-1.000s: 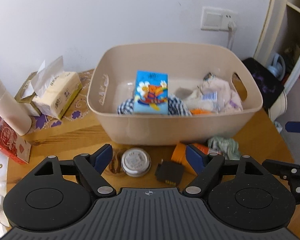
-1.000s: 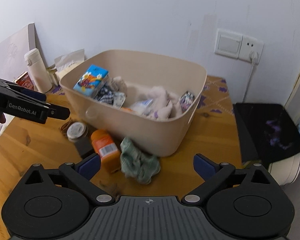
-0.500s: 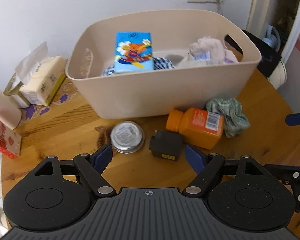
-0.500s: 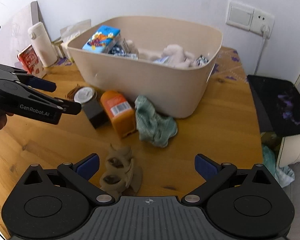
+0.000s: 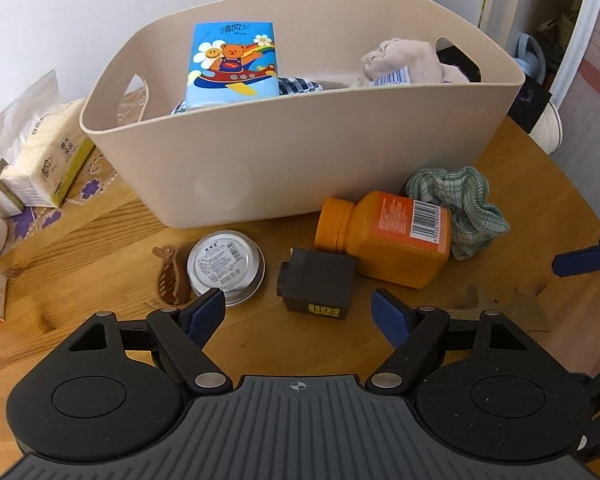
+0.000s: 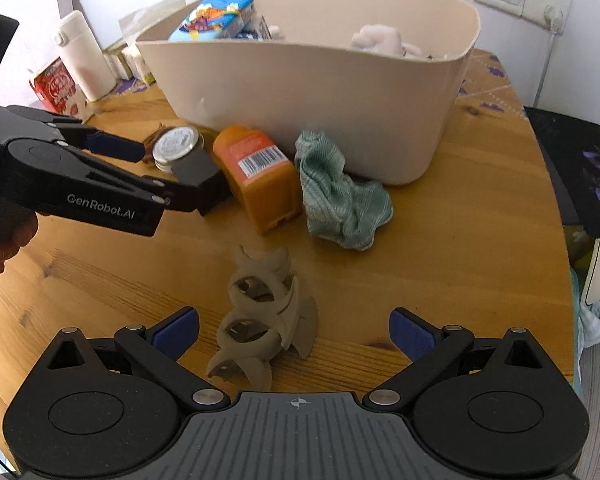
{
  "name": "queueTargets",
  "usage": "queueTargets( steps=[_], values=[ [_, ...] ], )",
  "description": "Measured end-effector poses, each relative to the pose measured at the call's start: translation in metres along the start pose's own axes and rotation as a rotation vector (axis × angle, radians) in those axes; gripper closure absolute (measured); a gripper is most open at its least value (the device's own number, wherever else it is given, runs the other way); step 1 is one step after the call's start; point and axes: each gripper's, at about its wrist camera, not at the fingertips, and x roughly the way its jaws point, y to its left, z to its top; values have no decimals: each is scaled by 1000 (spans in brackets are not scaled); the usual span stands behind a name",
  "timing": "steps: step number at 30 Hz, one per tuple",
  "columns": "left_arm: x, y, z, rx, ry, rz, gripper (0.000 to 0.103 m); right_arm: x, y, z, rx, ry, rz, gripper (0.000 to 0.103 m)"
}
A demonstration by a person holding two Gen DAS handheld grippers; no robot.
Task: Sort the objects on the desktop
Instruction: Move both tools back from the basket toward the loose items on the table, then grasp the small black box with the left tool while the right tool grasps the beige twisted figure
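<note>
1. Left gripper [image 5: 298,310] hung low over the table [image 5: 100,240] with jaws wide apart and nothing between them, aimed at the small black block [image 5: 316,284] lying in front of the beige bin [image 5: 300,152]
2. Right gripper [image 6: 294,330] likewise held jaws spread and empty, poised over the tan twisted piece [image 6: 260,320] lying nearer the front edge of the table, just beside its left finger
3. Still outside the bin: black block, round tin [image 5: 226,266], orange bottle [image 5: 384,238] lying on its side, green cloth [image 5: 460,208], brown comb-like clip [image 5: 172,276] partly under the tin, and the tan piece; already inside: blue tissue pack [image 5: 232,64] and a pale cloth bundle [image 5: 400,64]
4. Probable risk for the left side: block touching or nearly touching the bottle, tin close on the other side, so a finger coming down could have nudged the bottle into a roll or caught the tin's rim
5. Probable risk for the right side: tan piece open, curved and irregular, so a pinch across a loop might have slipped or tipped it out of the jaws
6. Further hazard: both grippers working close together over the middle of the table, with a collision possible if lifted toward the bin at once
7. Bin wall tall and near; a low carry could have struck its rim
</note>
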Motion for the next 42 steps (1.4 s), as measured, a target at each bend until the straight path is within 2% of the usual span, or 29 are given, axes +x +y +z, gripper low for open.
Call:
queueTargets(
  steps=[6,16,18,22,26,30,33,42],
  values=[
    [11,-10,-6,80,-29,-3,22,9,-4,-2,18,26,-7,0],
    [24,-12,-3,87,-40,-46,22,19,-2,0,3,33,1,2],
    [27,-11,0,85,-41,-57,24,20,-2,1,3,34,6,5],
    [31,-10,-1,94,-37,-78,40,20,0,1,-2,31,15,11],
    [30,-5,-2,88,-39,-112,54,17,0,-1,-18,20,40,22],
    [28,-5,-3,99,-31,-113,56,15,2,-2,-34,14,82,38],
    [24,-5,-6,102,-37,-106,57,13,6,-3,-48,7,88,46],
    [10,-5,-18,87,-32,-85,57,1,8,-9,-76,-22,101,59]
  ],
)
